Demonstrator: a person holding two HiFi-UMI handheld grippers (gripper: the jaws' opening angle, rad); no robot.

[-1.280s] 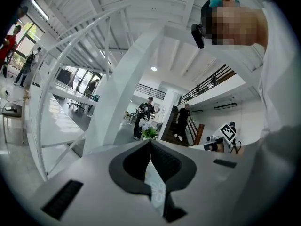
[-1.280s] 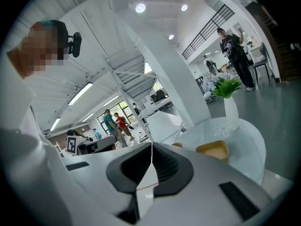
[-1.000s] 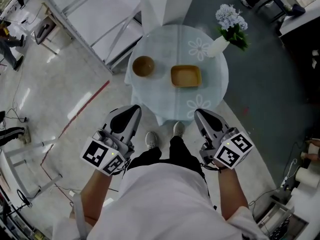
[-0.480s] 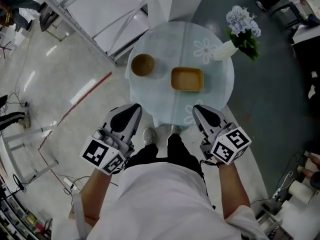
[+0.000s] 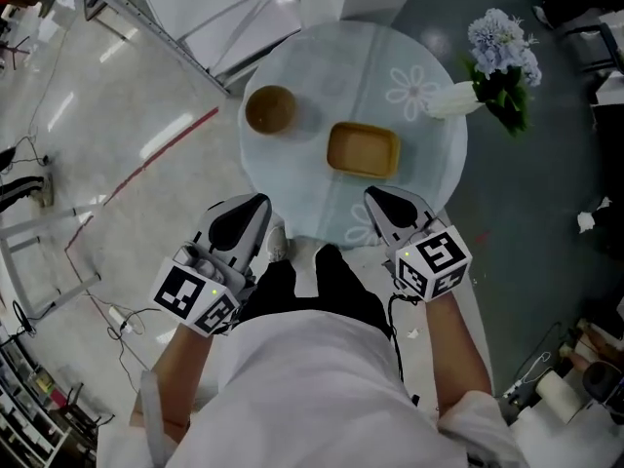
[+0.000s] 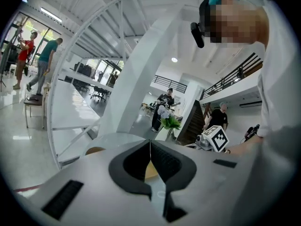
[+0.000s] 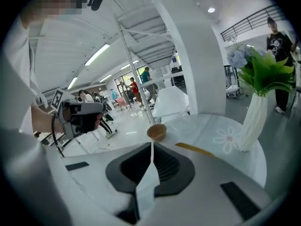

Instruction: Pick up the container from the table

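A shallow rectangular wooden container (image 5: 363,150) lies near the middle of the round table (image 5: 429,183); in the right gripper view its rim (image 7: 195,149) shows just past the jaws. A round wooden bowl (image 5: 271,109) (image 7: 156,131) stands at the table's left. My left gripper (image 5: 255,206) (image 6: 150,142) hovers short of the table's near-left edge, jaws shut and empty. My right gripper (image 5: 375,196) (image 7: 152,145) is over the near edge, just short of the container, jaws shut with nothing between them.
A white vase with blue flowers (image 5: 492,64) (image 7: 256,98) stands at the table's right edge. A white metal frame (image 5: 175,27) runs behind the table on the left. Several people stand in the background (image 6: 164,102). A red floor line (image 5: 146,164) crosses at left.
Both grippers have moved toward the table; the right one now reaches over the near edge. The table and container sit nearer in the head view.
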